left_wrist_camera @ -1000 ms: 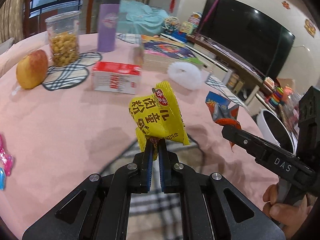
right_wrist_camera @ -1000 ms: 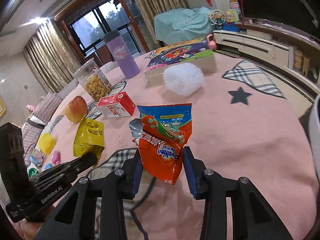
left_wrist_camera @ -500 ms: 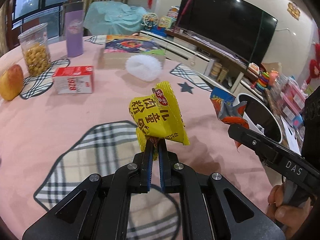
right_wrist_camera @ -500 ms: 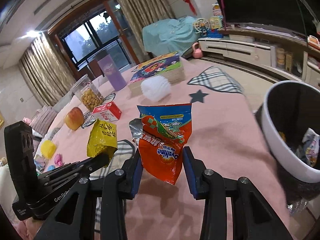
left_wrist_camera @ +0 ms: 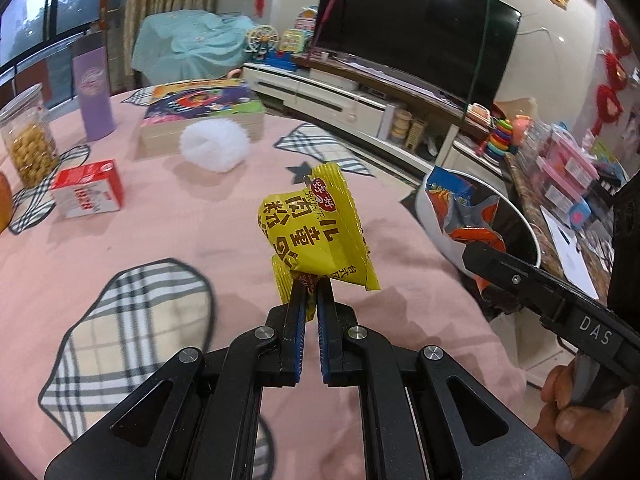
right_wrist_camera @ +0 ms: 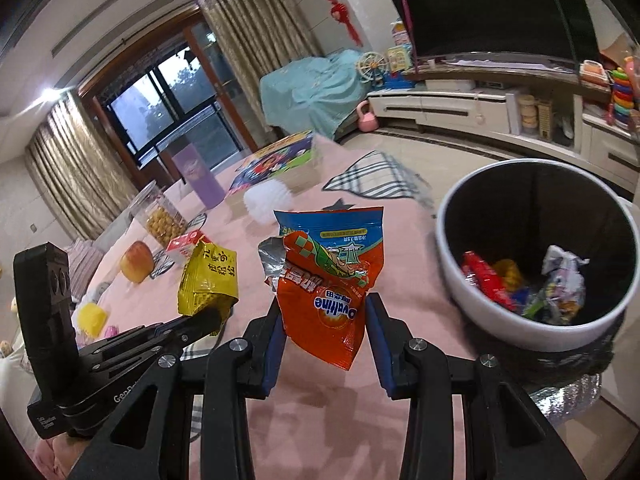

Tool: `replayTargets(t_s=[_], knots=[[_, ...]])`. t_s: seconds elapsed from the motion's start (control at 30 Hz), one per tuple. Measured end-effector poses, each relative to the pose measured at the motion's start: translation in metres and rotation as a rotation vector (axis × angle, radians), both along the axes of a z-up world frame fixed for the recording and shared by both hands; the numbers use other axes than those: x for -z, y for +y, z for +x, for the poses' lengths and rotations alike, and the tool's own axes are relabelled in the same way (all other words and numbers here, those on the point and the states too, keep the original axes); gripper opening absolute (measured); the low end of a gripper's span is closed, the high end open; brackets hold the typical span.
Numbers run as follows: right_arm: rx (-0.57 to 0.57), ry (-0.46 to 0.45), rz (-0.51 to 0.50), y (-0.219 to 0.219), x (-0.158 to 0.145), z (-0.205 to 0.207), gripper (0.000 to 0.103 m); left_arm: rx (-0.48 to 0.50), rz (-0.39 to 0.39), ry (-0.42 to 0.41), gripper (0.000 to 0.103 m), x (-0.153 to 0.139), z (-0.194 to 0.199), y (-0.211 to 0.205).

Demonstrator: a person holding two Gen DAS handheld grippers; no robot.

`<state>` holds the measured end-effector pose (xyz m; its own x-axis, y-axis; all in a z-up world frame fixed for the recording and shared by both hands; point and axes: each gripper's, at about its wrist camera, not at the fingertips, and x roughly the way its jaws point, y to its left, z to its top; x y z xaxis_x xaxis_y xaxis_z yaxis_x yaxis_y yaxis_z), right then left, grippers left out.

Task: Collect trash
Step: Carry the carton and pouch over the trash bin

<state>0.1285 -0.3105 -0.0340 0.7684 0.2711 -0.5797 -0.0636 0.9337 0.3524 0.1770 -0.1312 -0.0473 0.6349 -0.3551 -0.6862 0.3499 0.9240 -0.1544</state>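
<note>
The left gripper [left_wrist_camera: 311, 288] pinches a yellow wrapper [left_wrist_camera: 316, 236]. The right gripper [right_wrist_camera: 325, 312] squeezes an orange packet [right_wrist_camera: 326, 272]. Both hang past the table edge [right_wrist_camera: 416, 280], near the bin [right_wrist_camera: 472, 296], probably for dropping.

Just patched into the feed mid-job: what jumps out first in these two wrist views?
The left gripper is pinched shut on a crumpled yellow snack wrapper, held up above the pink tablecloth. The right gripper clamps an orange and blue Ovaltine packet the same way. To the right of that packet, beside the table edge, stands a white-rimmed bin with a dark inside and several wrappers already lying in it.
</note>
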Motion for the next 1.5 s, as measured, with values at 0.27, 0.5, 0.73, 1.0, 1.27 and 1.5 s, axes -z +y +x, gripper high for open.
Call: replayTargets(t_s=[0.27, 0.5, 0.73, 1.0, 1.27, 1.5], knots=[[0.07, -0.001, -0.003, -0.035, -0.002, -0.009, 0.039, 0.066, 0.013, -0.007, 0.005, -0.003, -0.002, -0.039], [0.127, -0.003, 0.003, -0.061, -0.004, -0.018, 0.039, 0.116, 0.024, -0.006, 0.005, -0.005, -0.003, -0.068], [0.169, -0.001, 0.007, -0.082, -0.004, -0.023, 0.039, 0.143, 0.029, -0.007, 0.005, -0.006, -0.001, -0.087], [0.207, 0.01, 0.017, -0.104, -0.002, -0.025, 0.039, 0.171, 0.039, -0.008, 0.005, -0.009, 0.001, -0.107], [0.231, 0.015, 0.013, -0.12, -0.004, -0.022, 0.039, 0.195, 0.045, -0.014, 0.005, -0.013, 0.005, -0.126], [0.239, 0.026, 0.014, -0.13, -0.003, -0.015, 0.039, 0.223, 0.06, -0.017, 0.005, -0.015, 0.011, -0.149]])
